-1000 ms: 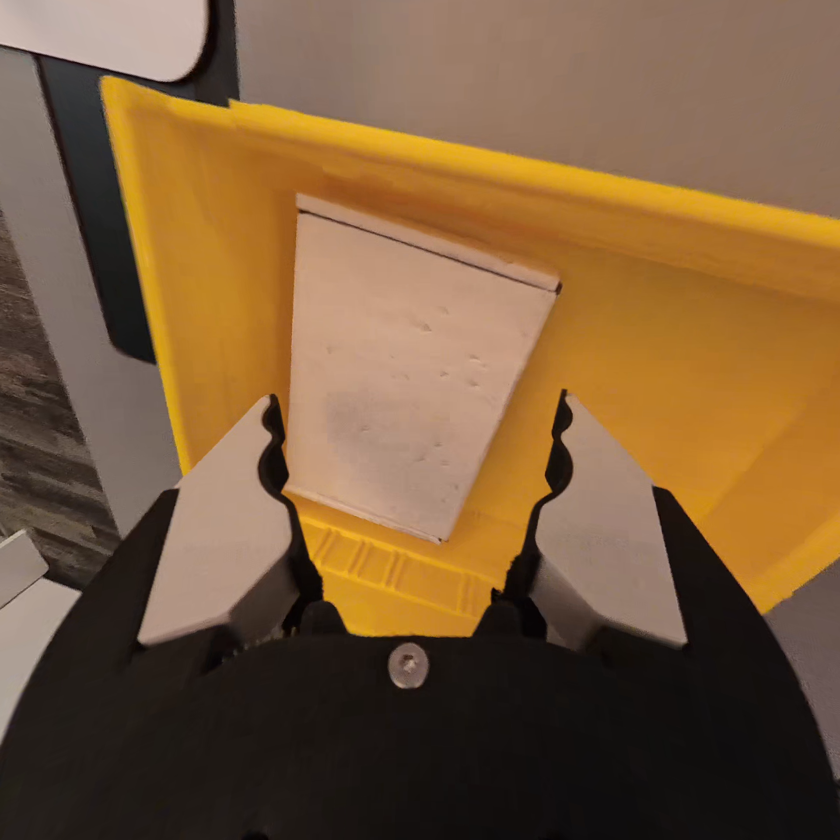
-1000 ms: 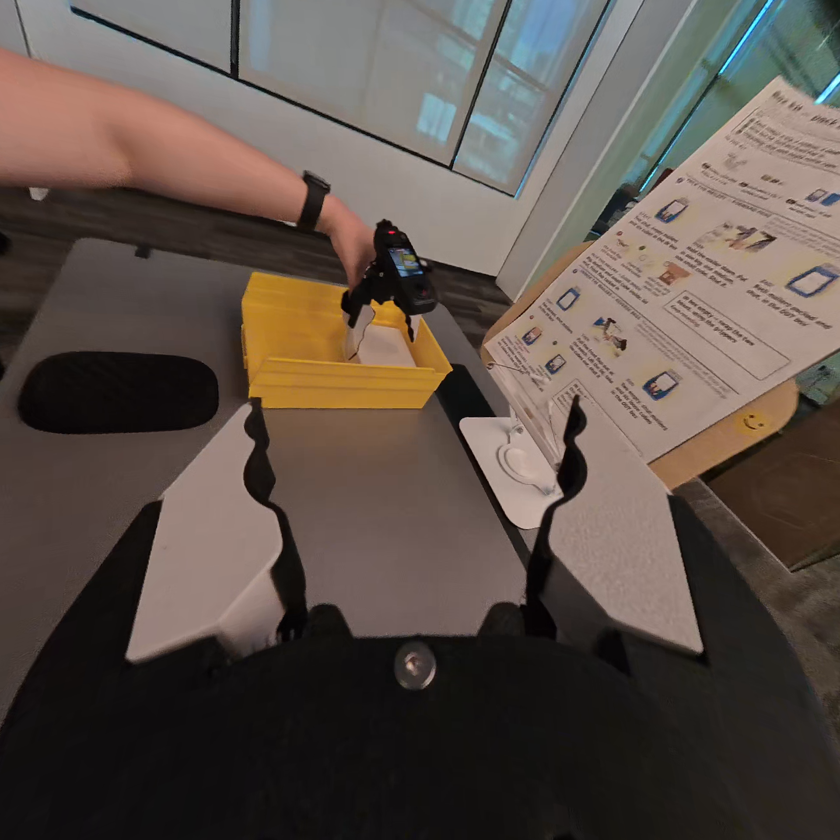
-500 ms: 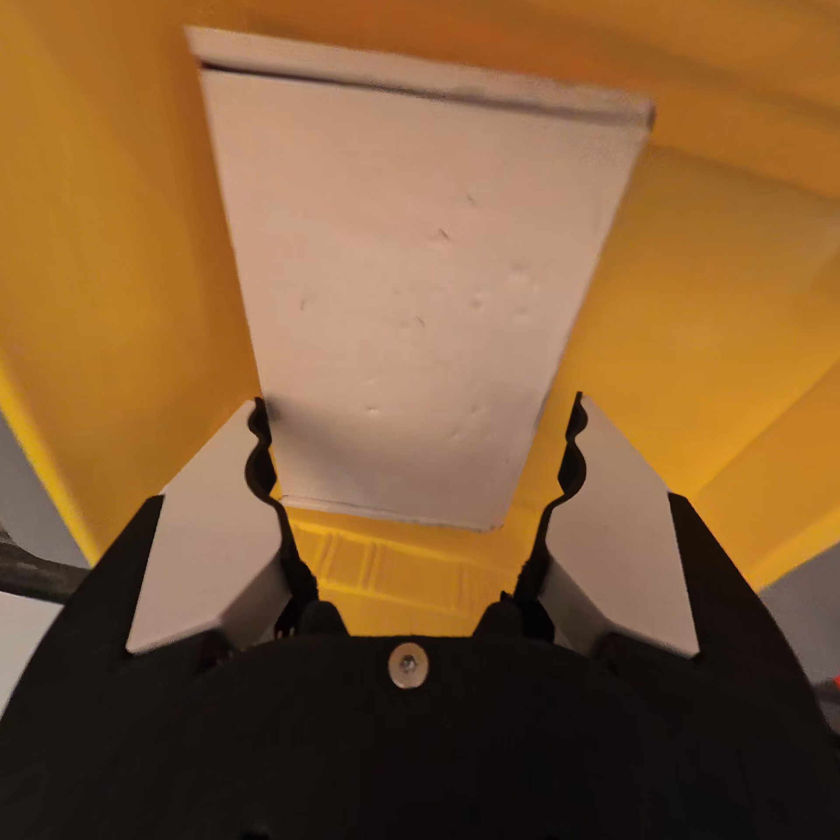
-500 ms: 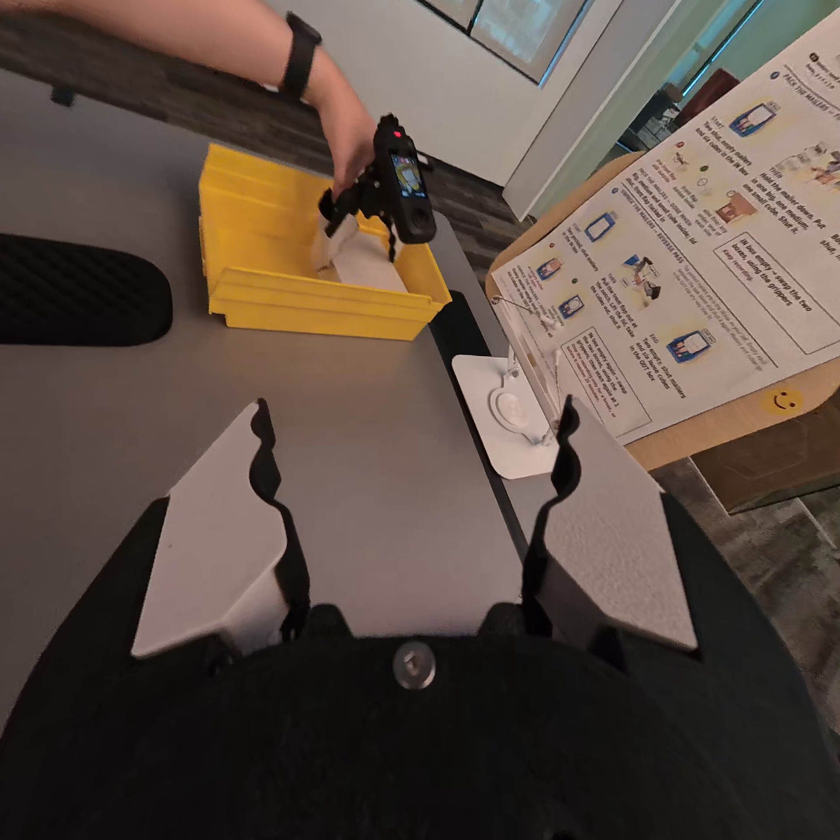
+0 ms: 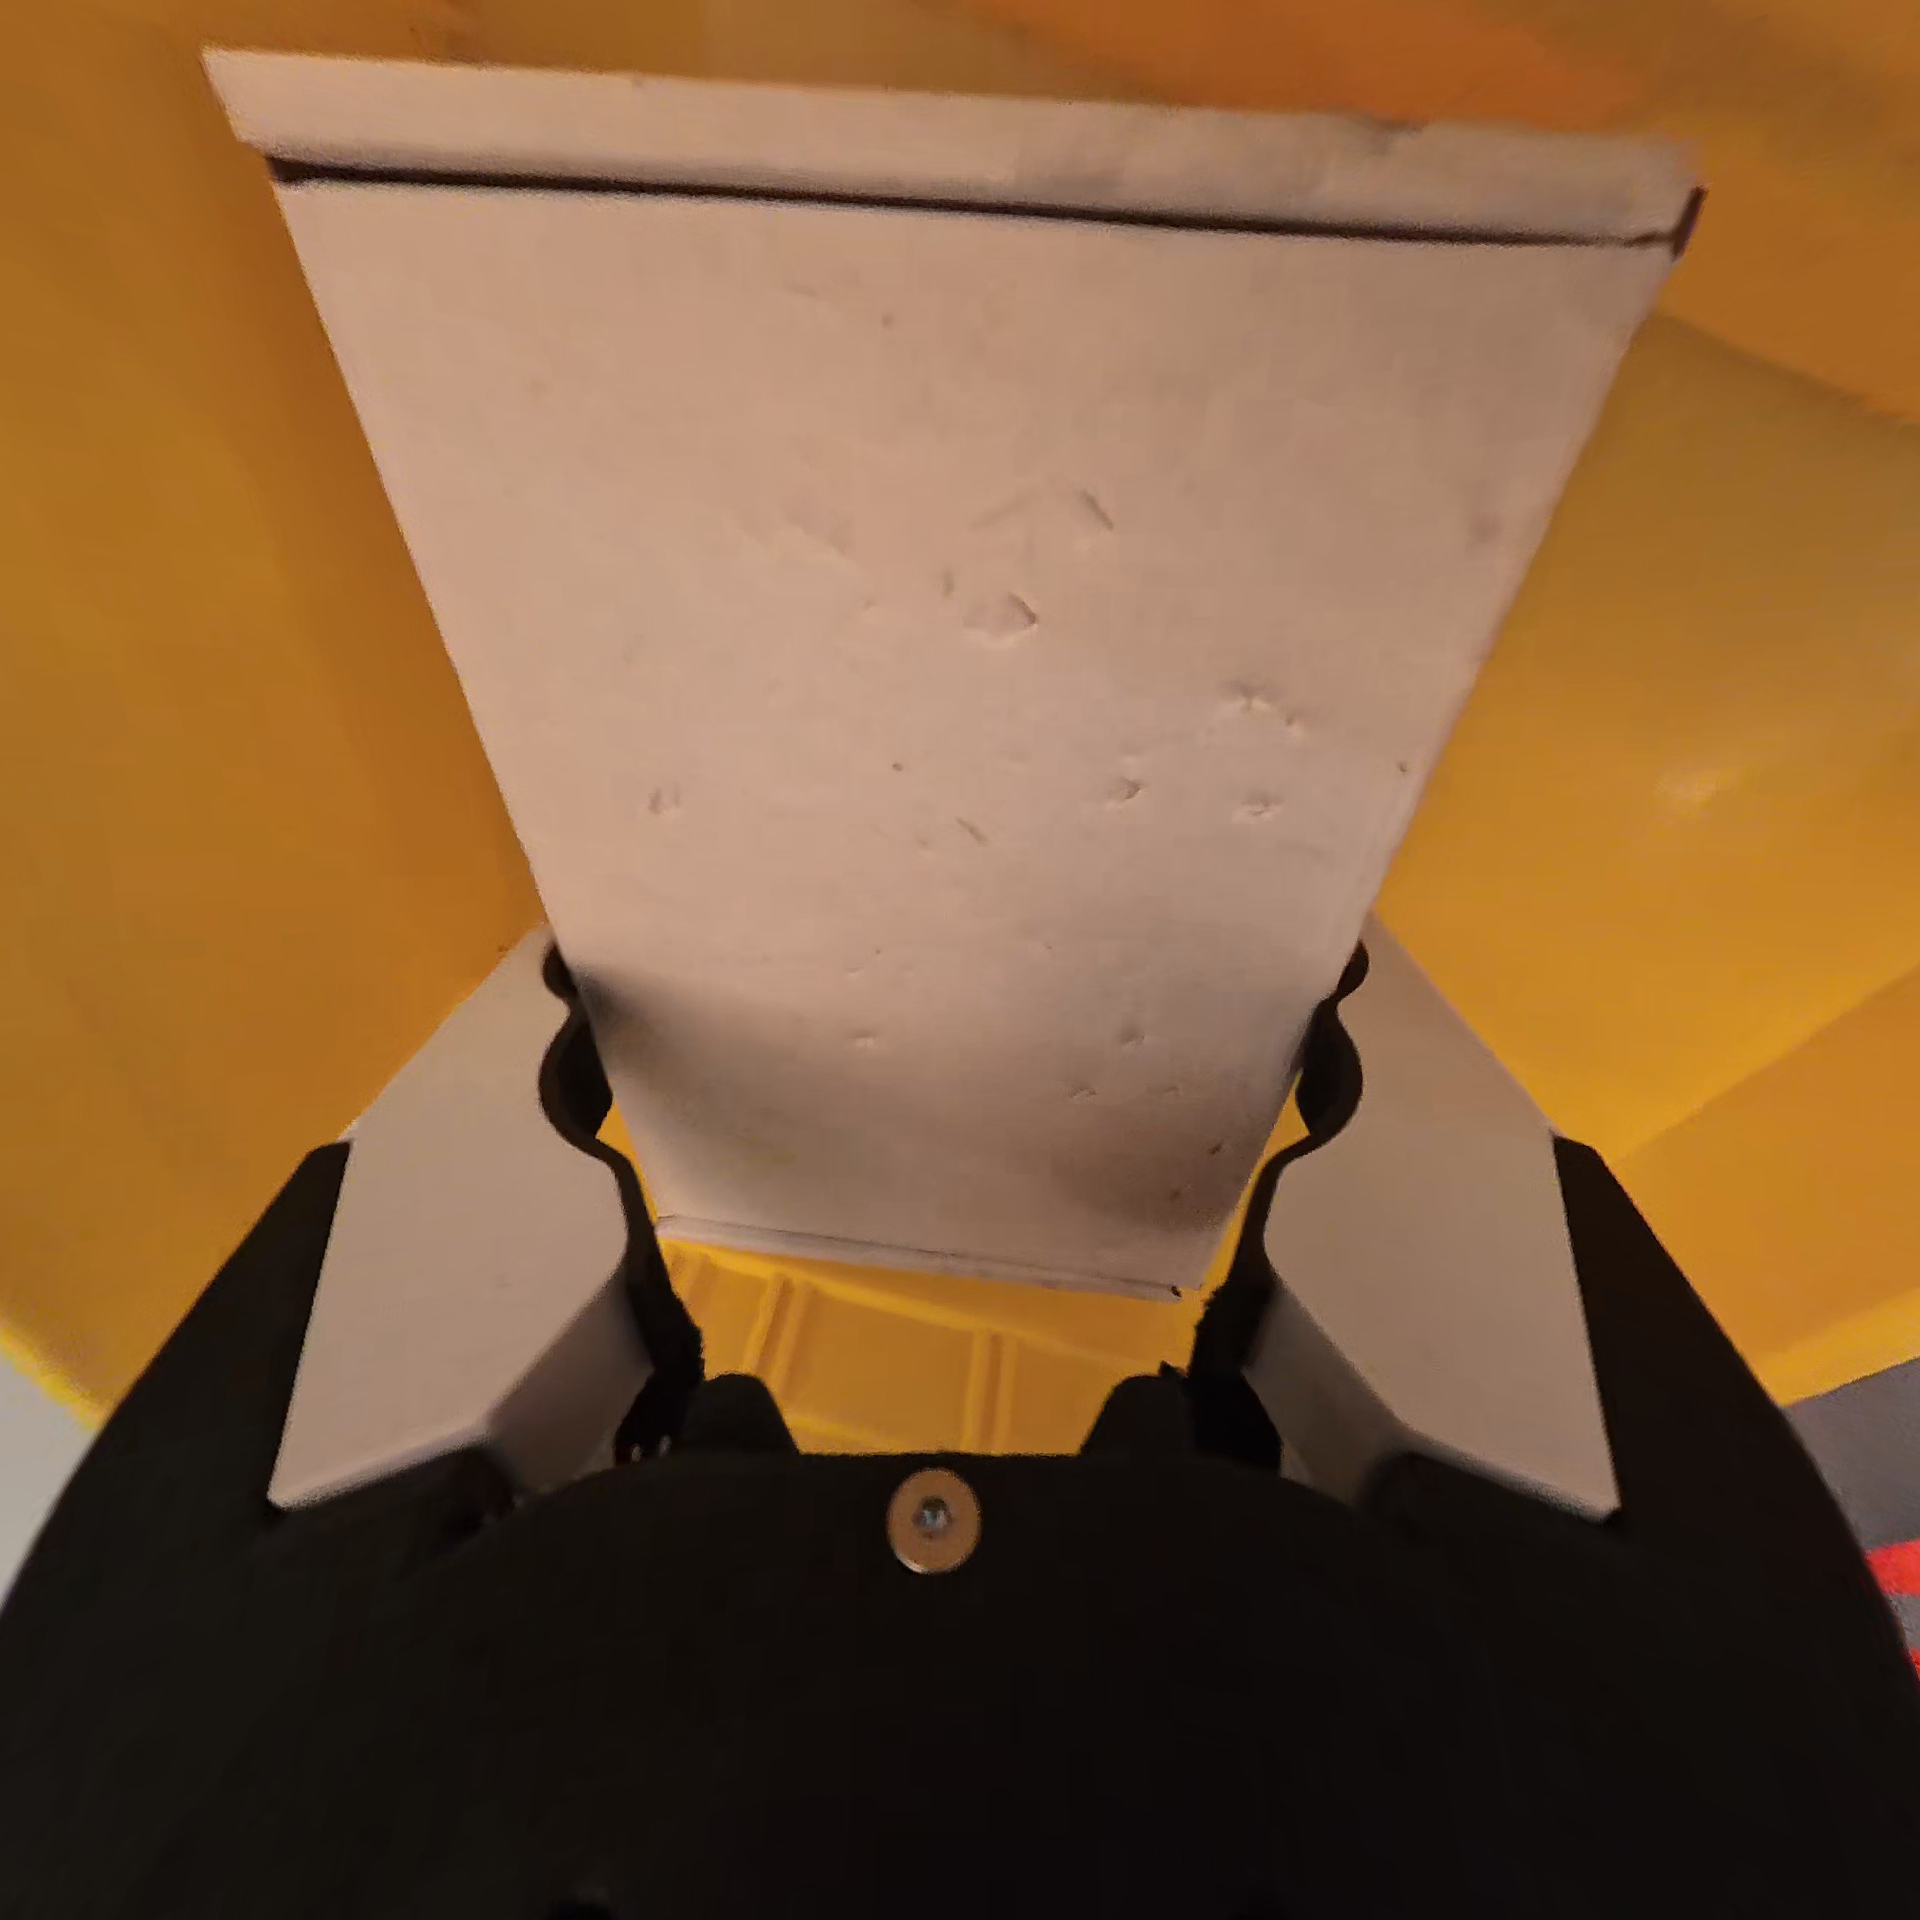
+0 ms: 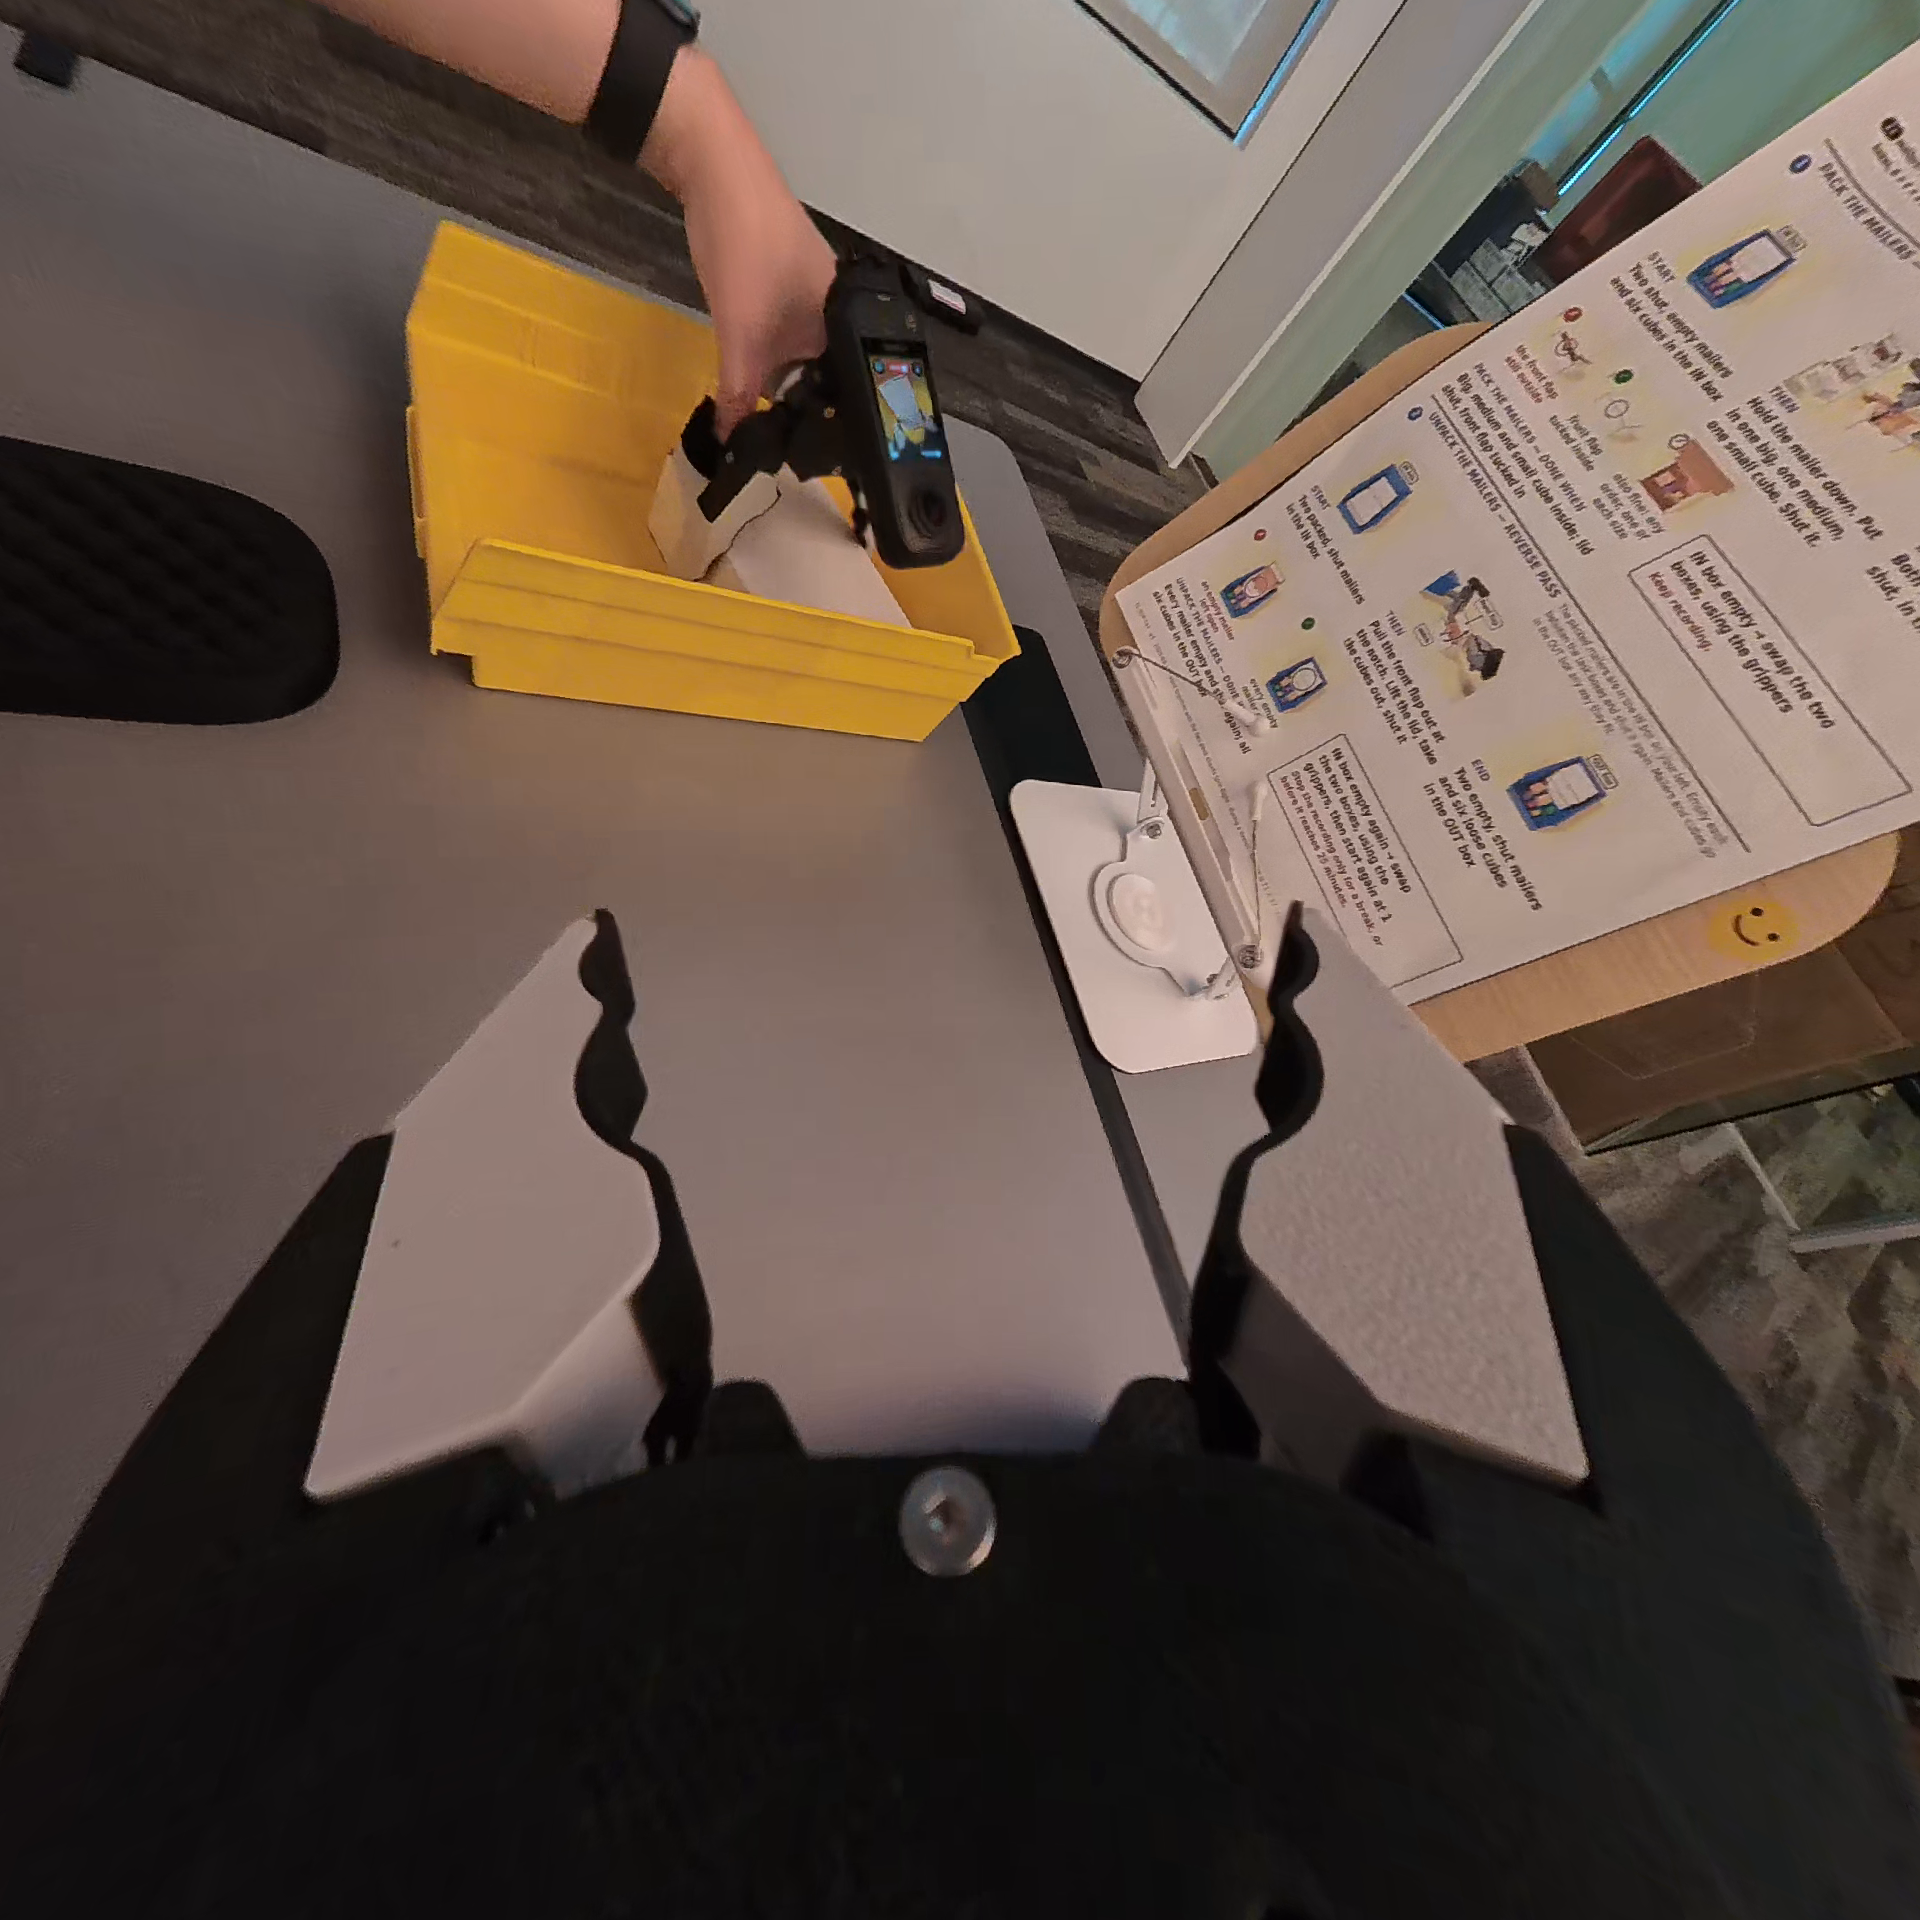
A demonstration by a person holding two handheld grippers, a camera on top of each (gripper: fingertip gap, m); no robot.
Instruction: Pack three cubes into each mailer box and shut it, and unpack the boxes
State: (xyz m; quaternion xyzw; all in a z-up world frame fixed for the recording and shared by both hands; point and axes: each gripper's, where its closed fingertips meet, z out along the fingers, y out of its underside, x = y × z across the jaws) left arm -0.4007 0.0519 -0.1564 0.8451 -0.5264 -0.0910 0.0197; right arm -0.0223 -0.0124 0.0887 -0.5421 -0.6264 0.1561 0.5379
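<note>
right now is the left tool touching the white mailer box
Cannot tell: in the left wrist view the left tool straddles the mailer box, fingers at its edges, no plain gap or contact.

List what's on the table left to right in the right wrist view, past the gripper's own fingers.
Black mesh pad → yellow bin, holding the white mailer box with the left gripper over it → white stand base → instruction sheet.

Office setting: grey table (image 6: 831, 987), carpet floor (image 6: 1091, 416), glass partitions (image 6: 1226, 62).
</note>
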